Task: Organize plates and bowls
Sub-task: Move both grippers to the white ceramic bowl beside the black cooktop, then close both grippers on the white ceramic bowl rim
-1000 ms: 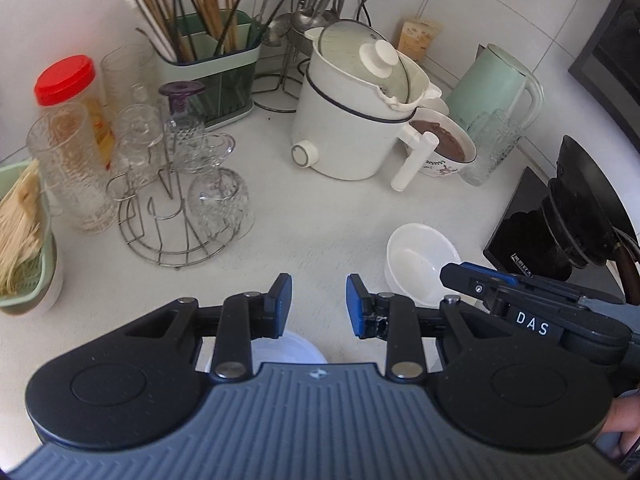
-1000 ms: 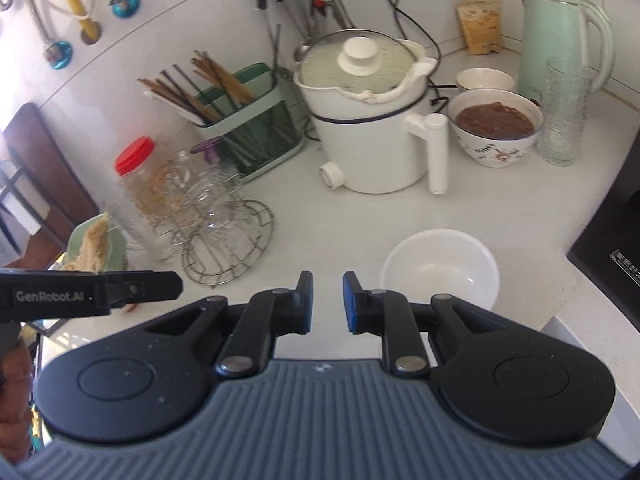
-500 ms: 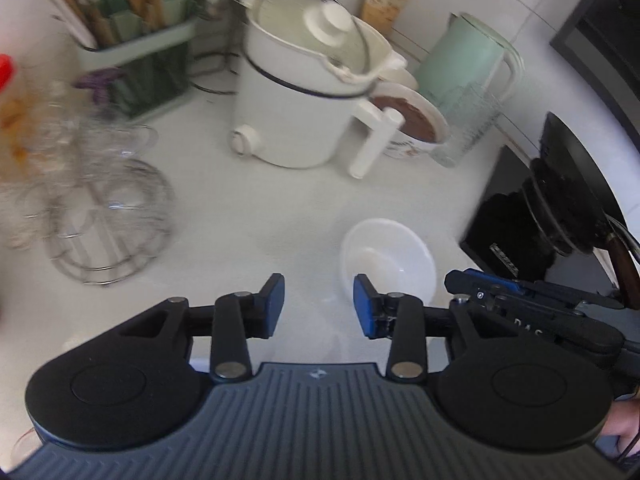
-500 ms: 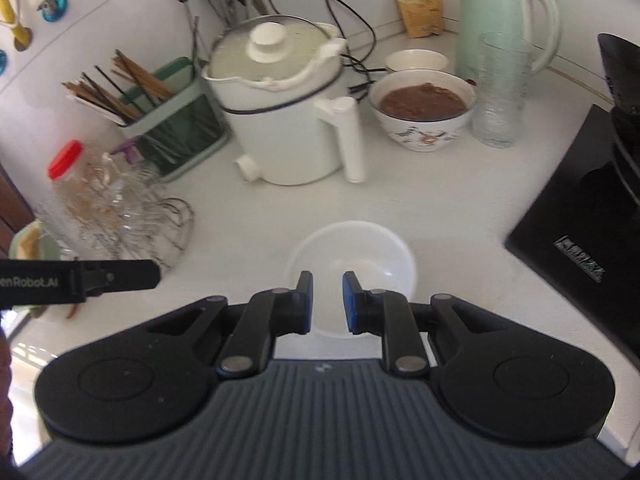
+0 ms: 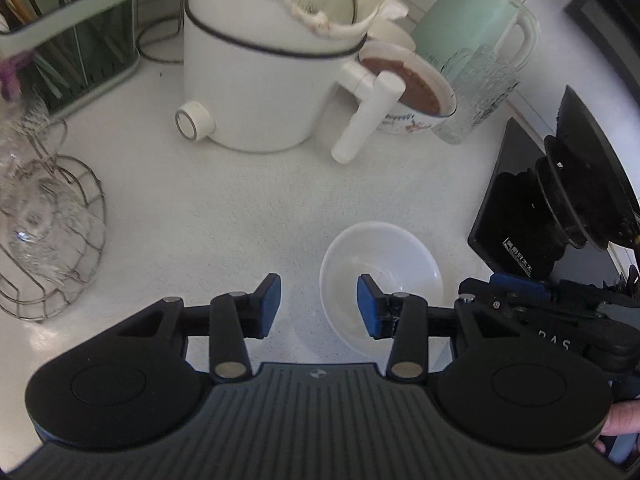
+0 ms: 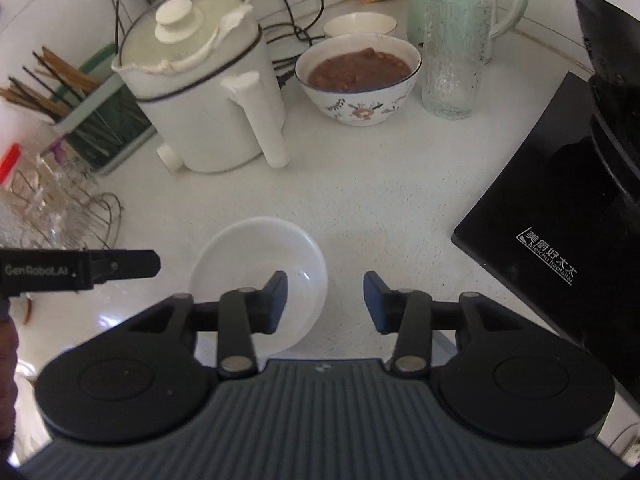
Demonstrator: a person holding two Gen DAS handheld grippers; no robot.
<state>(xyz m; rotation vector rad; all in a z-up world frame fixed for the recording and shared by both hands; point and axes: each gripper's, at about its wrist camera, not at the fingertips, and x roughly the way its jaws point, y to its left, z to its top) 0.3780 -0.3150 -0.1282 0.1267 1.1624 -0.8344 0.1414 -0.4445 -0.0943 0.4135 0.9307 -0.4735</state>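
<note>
Both grippers, left gripper and right gripper, hover spread over a speckled white countertop holding one empty white bowl, one filled patterned bowl and one electric pot.

White countertop, speckled. White electric pot with lid and a long handle stands toward the back. Green holder of chopsticks to its left; wire rack carrying upturned glasses (blurred) nearer the front. Pale green kettle at the back right, a textured glass just in front of it. Black cooktop on the right edge.
</note>
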